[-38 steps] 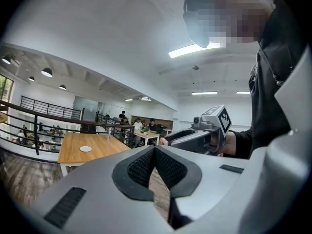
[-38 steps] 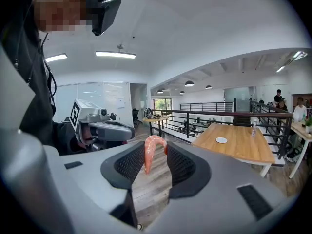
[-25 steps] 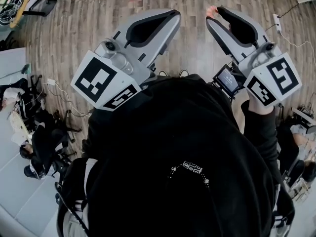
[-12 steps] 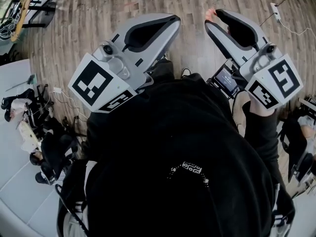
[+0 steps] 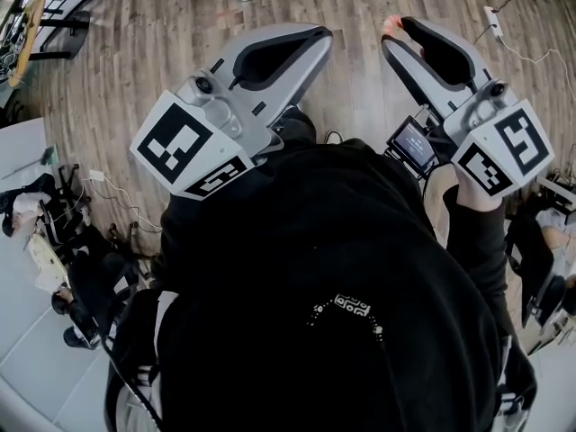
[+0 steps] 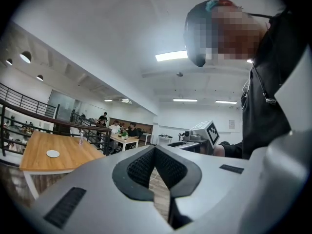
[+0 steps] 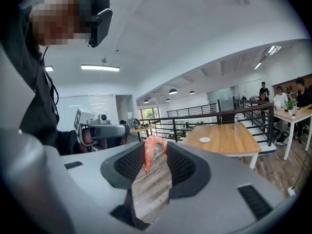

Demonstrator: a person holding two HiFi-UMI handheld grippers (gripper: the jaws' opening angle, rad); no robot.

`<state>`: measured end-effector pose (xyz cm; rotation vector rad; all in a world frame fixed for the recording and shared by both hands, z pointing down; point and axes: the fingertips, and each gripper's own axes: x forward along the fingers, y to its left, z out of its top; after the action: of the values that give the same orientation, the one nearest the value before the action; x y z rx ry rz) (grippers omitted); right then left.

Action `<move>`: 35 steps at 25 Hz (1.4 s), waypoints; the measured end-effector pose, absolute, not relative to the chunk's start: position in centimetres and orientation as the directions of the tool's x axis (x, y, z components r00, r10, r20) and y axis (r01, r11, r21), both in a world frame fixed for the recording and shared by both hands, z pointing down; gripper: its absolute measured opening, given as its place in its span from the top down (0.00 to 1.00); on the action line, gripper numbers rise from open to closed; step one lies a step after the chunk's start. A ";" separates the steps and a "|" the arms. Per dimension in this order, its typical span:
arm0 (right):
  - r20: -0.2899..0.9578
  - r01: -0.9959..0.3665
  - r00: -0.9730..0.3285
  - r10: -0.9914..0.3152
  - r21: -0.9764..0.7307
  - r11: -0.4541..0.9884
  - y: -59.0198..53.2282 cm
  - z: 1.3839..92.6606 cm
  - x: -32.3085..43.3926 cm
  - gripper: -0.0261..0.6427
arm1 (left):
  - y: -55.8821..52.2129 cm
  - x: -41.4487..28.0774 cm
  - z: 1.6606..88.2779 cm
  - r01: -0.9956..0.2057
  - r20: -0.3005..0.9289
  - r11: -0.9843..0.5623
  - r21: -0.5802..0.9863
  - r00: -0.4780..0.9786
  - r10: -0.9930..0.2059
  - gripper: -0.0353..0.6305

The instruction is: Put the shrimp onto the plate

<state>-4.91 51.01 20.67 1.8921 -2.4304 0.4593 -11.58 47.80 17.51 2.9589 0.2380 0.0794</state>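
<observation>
A pink shrimp (image 7: 148,155) hangs between the tips of my right gripper (image 7: 155,146), which is shut on it. In the head view the shrimp (image 5: 391,22) shows as a pink spot at the tip of the right gripper (image 5: 397,31), held over the wooden floor. My left gripper (image 5: 317,36) is held level beside it. Its jaws meet at the tip with nothing between them, so the left gripper (image 6: 155,149) is shut. A small white plate (image 7: 205,140) lies on a wooden table (image 7: 229,141) some way ahead. The plate (image 6: 52,153) also shows in the left gripper view.
A black railing (image 7: 195,121) runs behind the wooden table. More tables with seated people (image 6: 122,129) stand farther off. Chairs and cables (image 5: 81,232) lie on the floor at my left. A power strip (image 5: 491,18) lies on the floor at the upper right.
The floor has slid under both grippers as the person turned and moved a little. The two grippers keep their pose, and the shrimp stays in the right one.
</observation>
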 end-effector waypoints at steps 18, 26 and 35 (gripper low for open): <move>0.263 -0.960 -0.264 -0.928 -0.164 0.226 33.6 19.5 -2.0 0.73 | 30.0 -10.4 18.2 0.125 -0.019 -0.961 0.247 0.992 0.124 0.94; 0.264 -0.969 -0.226 -0.938 -0.161 0.188 28.1 18.4 -1.9 0.73 | 23.6 -9.3 17.9 0.146 -0.028 -0.953 0.265 0.989 0.144 0.94; 0.264 -0.966 -0.230 -0.937 -0.180 0.186 22.7 18.3 -2.5 0.73 | 18.9 -9.9 18.7 0.166 -0.044 -0.945 0.283 0.986 0.160 0.94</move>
<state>-2.48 22.69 18.27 1.8882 -2.3454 0.4724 -9.94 18.87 18.72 2.8417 0.2388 -0.0293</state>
